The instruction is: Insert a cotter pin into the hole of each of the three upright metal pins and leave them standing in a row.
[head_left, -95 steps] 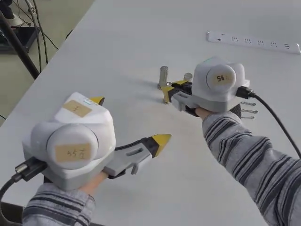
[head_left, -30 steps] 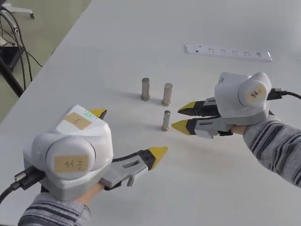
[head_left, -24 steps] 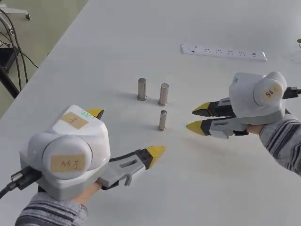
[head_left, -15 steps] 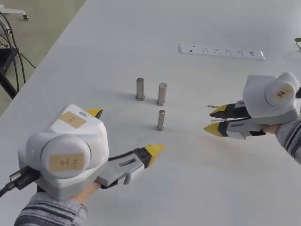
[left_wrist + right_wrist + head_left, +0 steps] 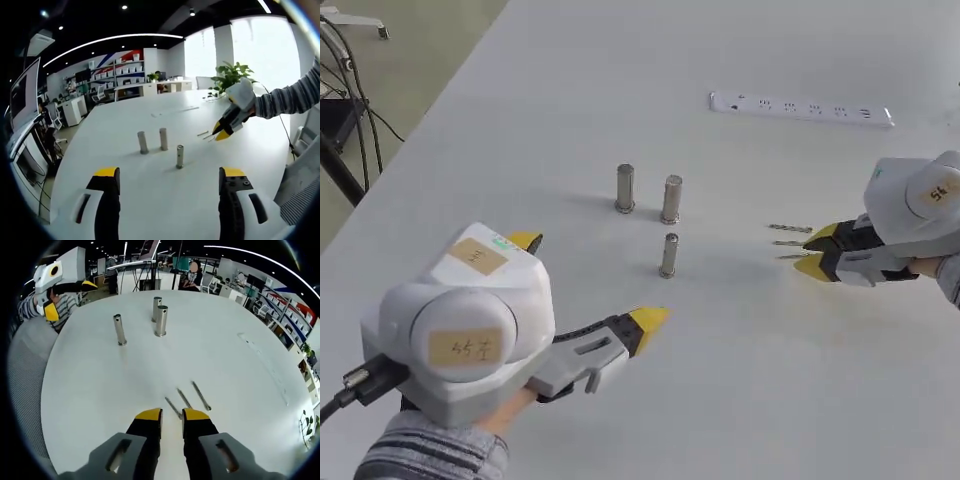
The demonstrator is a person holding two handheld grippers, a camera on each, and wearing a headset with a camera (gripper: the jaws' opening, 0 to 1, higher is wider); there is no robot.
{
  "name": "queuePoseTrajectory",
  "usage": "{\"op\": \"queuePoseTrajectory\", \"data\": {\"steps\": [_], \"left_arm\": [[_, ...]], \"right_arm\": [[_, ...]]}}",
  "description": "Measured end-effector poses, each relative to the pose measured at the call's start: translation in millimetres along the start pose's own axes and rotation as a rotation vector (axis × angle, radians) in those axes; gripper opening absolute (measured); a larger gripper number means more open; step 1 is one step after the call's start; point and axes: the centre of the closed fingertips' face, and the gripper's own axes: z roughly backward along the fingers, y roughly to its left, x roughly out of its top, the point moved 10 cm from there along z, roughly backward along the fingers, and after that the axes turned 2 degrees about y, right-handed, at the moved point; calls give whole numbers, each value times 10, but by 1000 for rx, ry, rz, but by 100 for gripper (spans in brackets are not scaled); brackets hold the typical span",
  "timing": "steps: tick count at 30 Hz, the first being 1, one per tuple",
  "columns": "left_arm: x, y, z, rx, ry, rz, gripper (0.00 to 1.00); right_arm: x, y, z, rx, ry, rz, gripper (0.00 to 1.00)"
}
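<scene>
While the right tongs [image 5: 172,416] hung low over the bench [image 5: 740,400], their jaws were drawn close, with only a narrow gap between the yellow tips and nothing clamped in them. Three cotter pins [image 5: 184,398] lay flat on the bench just ahead of those tips, side by side and fanning slightly apart. The near end of the closest one reached to the mouth of the gap, and whether it touched a tip could not be told. In the head view the same tongs sat at the right edge, pointing left at the little row of cotter pins.

The left tongs [image 5: 170,172] were spread wide and held nothing. They were raised over the near left part of the bench and aimed toward the middle of it.

Between the two tongs, and well apart from the cotter pins, three metal pins [image 5: 672,199] stood upright on the bench. Two stood close together side by side. The third, thinner one [image 5: 668,255] stood alone nearer the person, so the group formed a triangle and not a row. In the right gripper view a small dark hole showed near the top of that thinner pin.

A white power strip [image 5: 800,108] lay along the far side of the bench, and a striped sleeve [image 5: 285,97] ran back from the right tongs.
</scene>
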Motion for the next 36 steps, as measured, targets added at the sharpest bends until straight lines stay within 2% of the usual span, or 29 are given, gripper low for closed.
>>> {"op": "queuePoseTrajectory", "data": {"steps": [2,9,16,22,29,36], "left_arm": [[-2,4,0,1,1,3,79],[-16,6,-11,-5,8,5,78],[-21,16,-11,-3,7,6,78],[-29,16,-10,-5,8,6,77],[-35,16,-11,-11,12,10,76],[-47,15,-15,-22,21,21,74]], "right_arm": [[-10,-18,-10,2,25,22,11],[-2,-93,-41,13,60,51,8],[44,-105,-44,66,109,79,0],[66,-107,-47,93,143,108,0],[80,-88,-44,97,162,157,0],[61,-51,-1,87,146,196,0]]}}
